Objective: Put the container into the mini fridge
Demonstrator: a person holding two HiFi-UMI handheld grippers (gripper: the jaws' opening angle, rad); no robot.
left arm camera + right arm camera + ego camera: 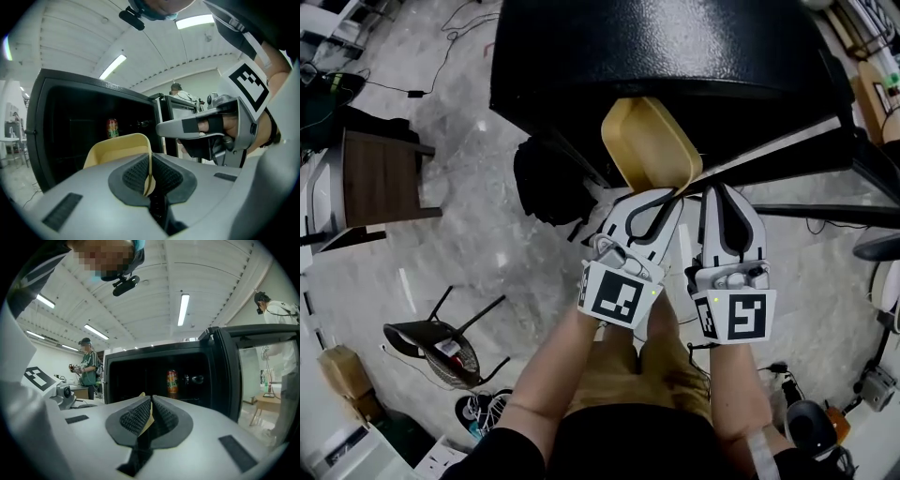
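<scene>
Before the open front of the black box-shaped mini fridge [656,47], the shallow yellow plastic container [649,141] hangs between both tools; the left tool [149,180] is clenched on its thin rim; the right tool [149,414] pinches a yellow edge likewise; an orange drink can [172,383] stands inside.

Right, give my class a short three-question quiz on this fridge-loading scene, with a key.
1. True or false: only the left gripper holds the yellow container; the right gripper is empty.
2. What stands inside the mini fridge? A: a can. B: a bottle. C: a bowl.
3. Fill the gap: the grippers pinch the container by its ___.

Key: 1 false, both grip it; 2 A; 3 rim.
</scene>
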